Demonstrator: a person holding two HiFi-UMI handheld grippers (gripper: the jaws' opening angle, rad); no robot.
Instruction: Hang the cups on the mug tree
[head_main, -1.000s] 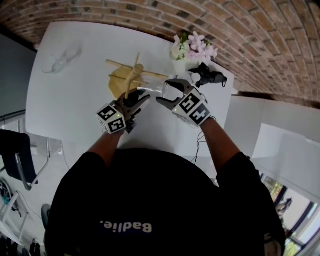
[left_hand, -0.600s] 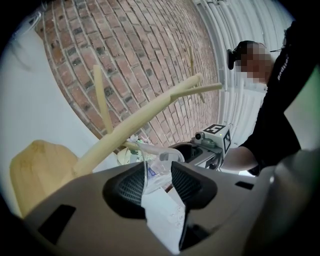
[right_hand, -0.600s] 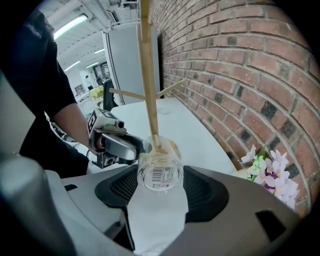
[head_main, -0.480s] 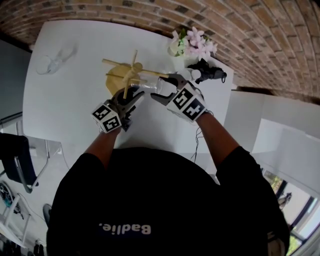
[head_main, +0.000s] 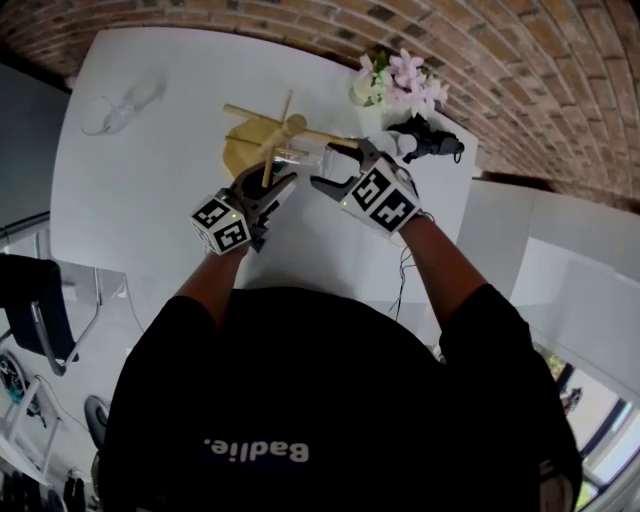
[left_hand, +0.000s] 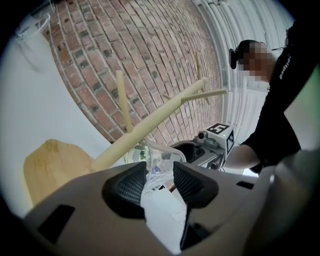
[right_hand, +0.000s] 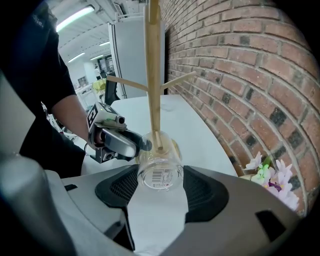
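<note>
The wooden mug tree (head_main: 270, 150) stands mid-table on its round base (left_hand: 50, 165); its trunk (right_hand: 152, 75) rises just behind the cup. My right gripper (right_hand: 160, 182) is shut on a clear glass cup (right_hand: 160, 167) with a barcode label, held close to the trunk. From the other side my left gripper (left_hand: 160, 172) reaches in. Its jaws have just been opening, and the cup's glass handle (left_hand: 155, 162) lies loosely between the pads. In the head view both grippers, left (head_main: 275, 190) and right (head_main: 330, 170), meet right in front of the tree.
A second clear cup (head_main: 120, 105) lies at the table's far left. Pink flowers in a vase (head_main: 395, 80) and a black device (head_main: 430, 140) sit at the back right by the brick wall. A dark chair (head_main: 30, 310) stands left of the table.
Both grippers have edged closer to the mug tree with the cup between them. The left gripper has sunk slightly.
</note>
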